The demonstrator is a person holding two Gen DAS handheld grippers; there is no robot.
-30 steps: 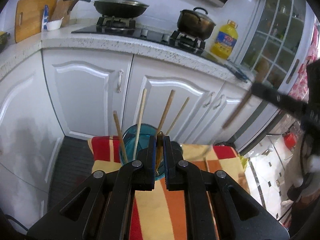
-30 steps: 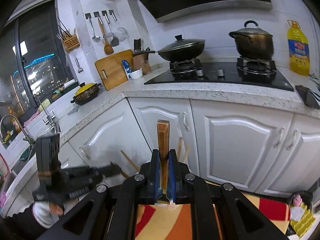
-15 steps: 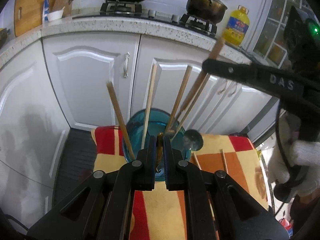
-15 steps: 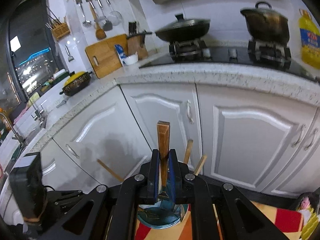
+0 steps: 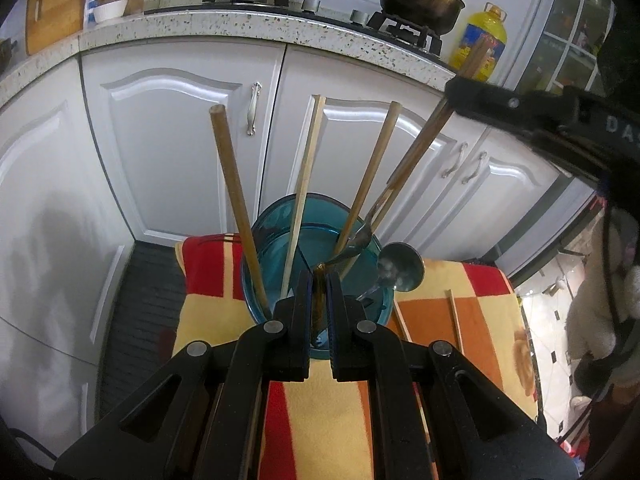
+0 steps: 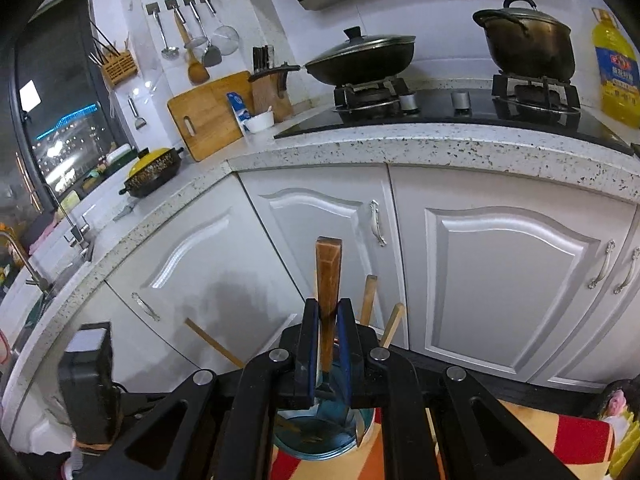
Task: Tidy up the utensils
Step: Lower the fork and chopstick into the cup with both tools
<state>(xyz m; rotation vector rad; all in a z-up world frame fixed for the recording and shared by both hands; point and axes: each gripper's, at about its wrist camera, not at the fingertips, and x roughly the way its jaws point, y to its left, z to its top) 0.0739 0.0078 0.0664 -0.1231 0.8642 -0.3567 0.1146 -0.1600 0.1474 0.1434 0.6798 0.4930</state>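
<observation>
The sorting is looking well advanced but not finished. Just ahead of the left gripper (image 5: 319, 280), a blue glass cup (image 5: 280, 216) is standing on a red, orange and yellow cloth (image 5: 320, 412), and three wooden chopsticks (image 5: 234, 200) are already leaning inside it, fanning up toward the cabinet doors. The left gripper's jaws are closing tightly on a thin amber-brown piece whose identity I cannot tell, right at the cup's near rim. The right gripper (image 6: 328, 344) is clamping the wooden handle of a fork (image 5: 420, 152) and is holding it above the cup; from the left wrist view the metal tines (image 5: 362, 236) are dipping just inside the cup's far rim, so this piece is still being lowered rather than released. To the right of the left gripper, three things are waiting on the cloth: one metal ladle (image 5: 400, 266) lying just beside the cup, and two loose chopsticks (image 5: 455, 320) a little farther right. Counted: one cup, three chopsticks in, one fork going in, one ladle and two chopsticks left, plus the unclear piece in the left jaws.
</observation>
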